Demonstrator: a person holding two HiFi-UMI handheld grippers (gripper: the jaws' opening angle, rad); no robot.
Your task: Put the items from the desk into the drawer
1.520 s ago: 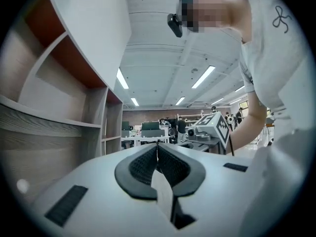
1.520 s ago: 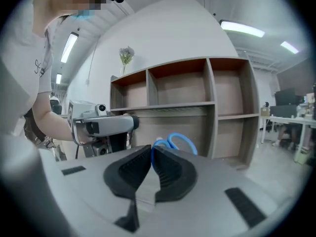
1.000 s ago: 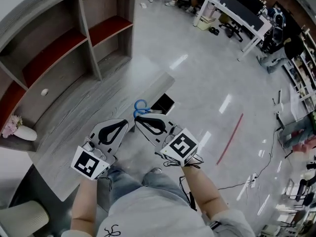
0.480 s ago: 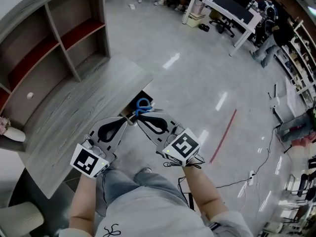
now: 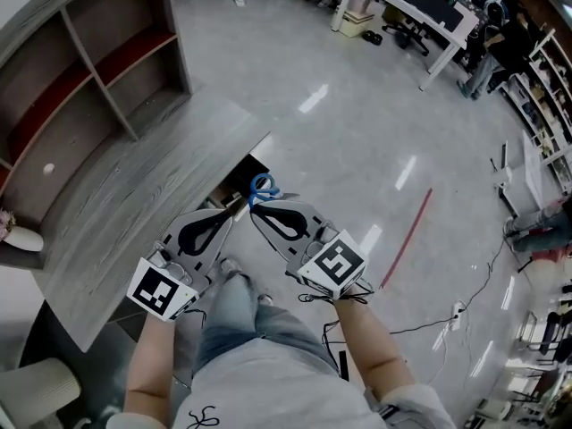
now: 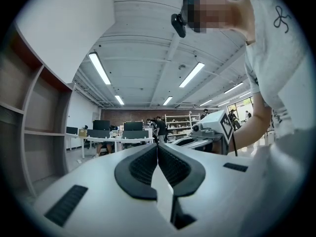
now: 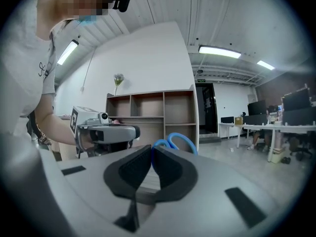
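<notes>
Blue-handled scissors are held in my right gripper, which is shut on them; their blue loops stick out past the right gripper's pads. They hang just off the front edge of the grey wooden desk, over the dark opening of the drawer below that edge. My left gripper is beside the right one, jaws closed together with nothing between them. Each gripper shows in the other's view: the right gripper and the left gripper.
Open shelves with red-lined bays stand behind the desk. A white vase sits at the desk's far left. A pale chair is at lower left. Polished floor with a red line lies to the right; office desks stand far off.
The desk and shelves have shifted left in the head view, and the drawer opening has come into sight under the desk edge. The scissors stay in the right gripper; both grippers stay shut.
</notes>
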